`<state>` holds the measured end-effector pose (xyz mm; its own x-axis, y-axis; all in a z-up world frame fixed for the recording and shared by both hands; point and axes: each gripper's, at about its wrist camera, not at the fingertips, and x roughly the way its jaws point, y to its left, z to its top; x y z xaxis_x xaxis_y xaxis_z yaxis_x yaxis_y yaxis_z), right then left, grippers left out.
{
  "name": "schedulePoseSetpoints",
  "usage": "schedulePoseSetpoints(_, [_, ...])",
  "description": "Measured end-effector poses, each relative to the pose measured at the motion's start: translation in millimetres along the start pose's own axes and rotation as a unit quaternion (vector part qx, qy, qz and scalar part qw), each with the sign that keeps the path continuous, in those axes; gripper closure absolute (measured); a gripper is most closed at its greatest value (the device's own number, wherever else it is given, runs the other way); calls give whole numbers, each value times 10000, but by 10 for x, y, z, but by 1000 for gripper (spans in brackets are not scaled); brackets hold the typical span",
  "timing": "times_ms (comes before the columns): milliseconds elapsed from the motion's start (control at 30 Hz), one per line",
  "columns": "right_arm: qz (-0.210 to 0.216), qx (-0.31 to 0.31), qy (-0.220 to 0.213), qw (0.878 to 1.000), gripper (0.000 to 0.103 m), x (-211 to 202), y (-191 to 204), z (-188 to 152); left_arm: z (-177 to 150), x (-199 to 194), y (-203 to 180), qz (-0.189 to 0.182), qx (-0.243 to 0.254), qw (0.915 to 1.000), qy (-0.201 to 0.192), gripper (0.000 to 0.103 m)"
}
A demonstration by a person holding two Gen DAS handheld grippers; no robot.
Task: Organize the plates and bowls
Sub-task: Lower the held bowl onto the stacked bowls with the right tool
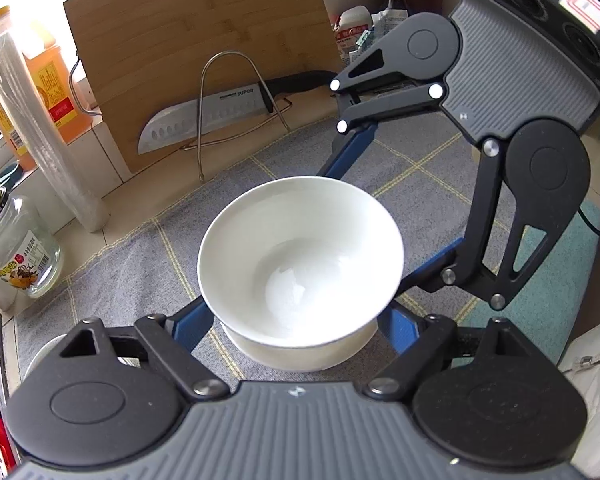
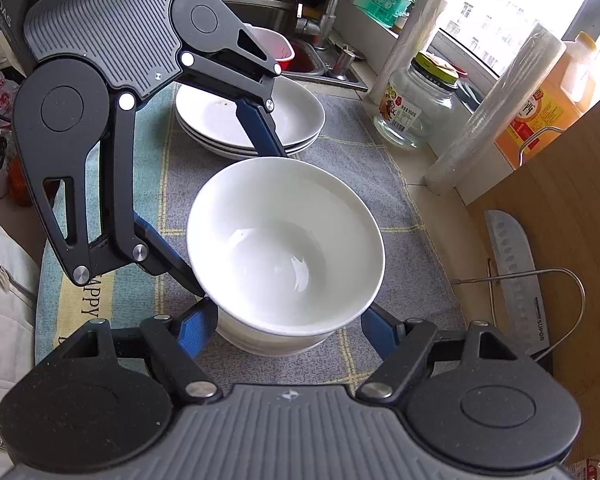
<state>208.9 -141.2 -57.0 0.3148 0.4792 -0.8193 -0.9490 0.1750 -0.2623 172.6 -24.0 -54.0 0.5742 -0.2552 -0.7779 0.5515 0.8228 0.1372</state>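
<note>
Two tools pinch one white bowl from opposite sides: left tool, right tool. Bowl sits atop stacked bowls on tabletop mat.

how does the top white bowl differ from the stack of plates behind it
The top bowl is deep and steep-walled; the plates are wide and shallow. The bowl sits between both grippers' blue fingers; the plates sit apart, ungripped. The bowl looks clean; the top plate shows small specks. Both are white and stacked on the mat.

"SUPOR" on knife blade; "PPY" on mat.
</note>
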Motion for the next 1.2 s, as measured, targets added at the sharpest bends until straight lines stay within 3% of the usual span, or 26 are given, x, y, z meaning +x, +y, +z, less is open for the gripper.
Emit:
schedulePoseSetpoints(800, [130, 118, 119, 9998, 20, 88, -24, -17, -11, 81, 77, -191, -105, 9996, 185, 14])
schedulePoseSetpoints(933, [88, 50, 94, 9999, 15, 82, -8, -32, -18, 88, 54, -121, -18, 9998, 174, 12])
schedulePoseSetpoints(1033, [209, 103, -29, 9997, 5, 37, -11, -12, -15, 81, 44, -76, 47, 9998, 186, 11])
schedulePoseSetpoints(1200, [130, 114, -116, 9998, 4, -12, -5, 6, -1, 0, 51, -56, 15, 9999, 84, 10])
